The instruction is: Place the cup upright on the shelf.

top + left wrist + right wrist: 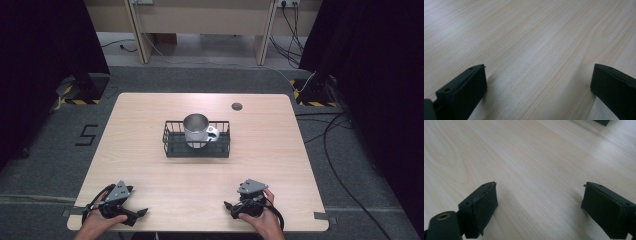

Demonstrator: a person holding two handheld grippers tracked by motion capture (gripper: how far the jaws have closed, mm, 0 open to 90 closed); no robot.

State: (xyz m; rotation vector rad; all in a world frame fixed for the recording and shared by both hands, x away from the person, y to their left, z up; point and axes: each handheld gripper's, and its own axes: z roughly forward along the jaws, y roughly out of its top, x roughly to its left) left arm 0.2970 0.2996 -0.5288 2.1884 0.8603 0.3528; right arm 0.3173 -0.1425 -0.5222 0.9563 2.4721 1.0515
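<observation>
My left gripper (141, 212) and right gripper (226, 204), both spread and empty, rest at the near edge; the mug (196, 130) in its basket (172, 145) lies ahead, handle (214, 134) toward the right.

Mug (196, 130) base hidden behind basket (172, 145) wall.

Light wooden table (150, 165), dark grommet (237, 106), grey floor (45, 165).

A light wooden table (150, 150) stands on a grey floor (45, 155). A black wire basket (196, 145) sits on the table's middle.
</observation>
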